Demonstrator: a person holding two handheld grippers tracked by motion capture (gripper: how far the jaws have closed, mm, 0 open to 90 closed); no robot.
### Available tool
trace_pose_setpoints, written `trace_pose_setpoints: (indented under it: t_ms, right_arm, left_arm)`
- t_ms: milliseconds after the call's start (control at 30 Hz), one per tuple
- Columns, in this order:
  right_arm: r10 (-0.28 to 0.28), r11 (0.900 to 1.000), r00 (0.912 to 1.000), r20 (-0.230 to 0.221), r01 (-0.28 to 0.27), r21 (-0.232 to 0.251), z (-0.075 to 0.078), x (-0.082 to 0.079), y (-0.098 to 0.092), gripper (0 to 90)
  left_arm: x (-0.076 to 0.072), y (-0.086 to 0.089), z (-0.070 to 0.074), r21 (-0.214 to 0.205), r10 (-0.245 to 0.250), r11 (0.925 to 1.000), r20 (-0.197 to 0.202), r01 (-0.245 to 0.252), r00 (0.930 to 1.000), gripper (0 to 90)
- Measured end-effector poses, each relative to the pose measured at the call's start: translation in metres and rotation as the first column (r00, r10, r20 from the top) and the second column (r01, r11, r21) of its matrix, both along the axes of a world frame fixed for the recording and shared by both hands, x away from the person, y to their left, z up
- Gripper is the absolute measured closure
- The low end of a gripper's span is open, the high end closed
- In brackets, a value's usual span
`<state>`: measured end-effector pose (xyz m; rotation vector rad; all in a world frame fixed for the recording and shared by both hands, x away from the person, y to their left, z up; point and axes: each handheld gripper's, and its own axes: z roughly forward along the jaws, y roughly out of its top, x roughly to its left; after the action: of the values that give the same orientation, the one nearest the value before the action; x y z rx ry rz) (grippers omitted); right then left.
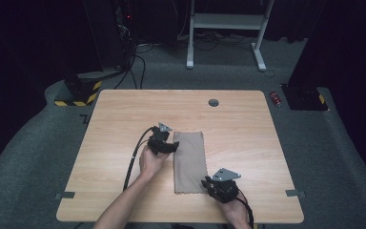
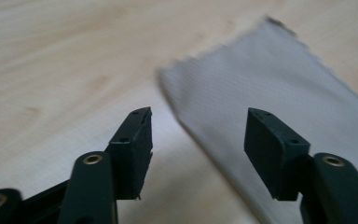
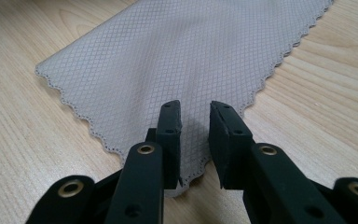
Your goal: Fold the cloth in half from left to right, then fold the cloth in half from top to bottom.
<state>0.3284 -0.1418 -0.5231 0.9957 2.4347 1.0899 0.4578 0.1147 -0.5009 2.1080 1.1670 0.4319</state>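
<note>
A grey-brown cloth (image 1: 189, 162) with scalloped edges lies flat and lengthwise at the middle of the wooden table (image 1: 248, 138). My left gripper (image 1: 173, 146) sits at the cloth's far left edge. In the left gripper view it (image 2: 199, 116) is open wide, with the cloth's (image 2: 270, 88) corner lying between and ahead of the jaws, blurred. My right gripper (image 1: 208, 183) is at the cloth's near right corner. In the right gripper view it (image 3: 196, 106) stands low over that corner of the cloth (image 3: 182, 56), its jaws a narrow gap apart with the weave showing between them.
A round cable hole (image 1: 213, 102) sits near the table's far edge. Grey tape marks (image 1: 65, 195) (image 1: 291, 192) lie near the front corners. On the carpet beyond are a red can (image 1: 276, 98), a white frame (image 1: 224, 28) and a yellow-black striped base (image 1: 78, 93).
</note>
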Motion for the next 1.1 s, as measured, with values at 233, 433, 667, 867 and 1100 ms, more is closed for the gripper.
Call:
trace_pose_setpoints:
  t_ms: [233,433,667,867,1100]
  right_arm:
    - [0.009,0.9999,0.9999,0.006,-0.009,-0.004,0.000,0.001,0.000,73.5]
    - [0.008,1.0000,1.0000,0.004,-0.008,-0.002,0.000,0.001,0.000,73.2]
    - [0.010,0.9999,0.9999,-0.003,-0.010,0.006,0.000,0.002,-0.001,72.2]
    - [0.008,0.9999,1.0000,-0.003,-0.008,0.007,0.000,0.002,-0.001,72.1]
    - [0.011,0.9994,0.9994,-0.034,-0.010,0.034,0.000,0.005,-0.003,70.4]
  left_arm:
    - [-0.028,-0.002,-0.015,0.063,-0.025,0.9978,0.031,0.023,0.9992,41.8]
    - [-0.042,-0.002,-0.005,0.015,-0.031,0.9994,0.024,0.031,0.9992,41.4]
    - [-0.073,-0.011,-0.012,0.066,-0.077,0.9951,0.042,0.074,0.9961,42.1]
    - [-0.079,-0.007,-0.017,0.053,-0.064,0.9967,0.063,0.061,0.9959,42.4]
    - [-0.095,-0.001,-0.009,0.002,-0.060,0.9982,0.061,0.060,0.9963,42.2]
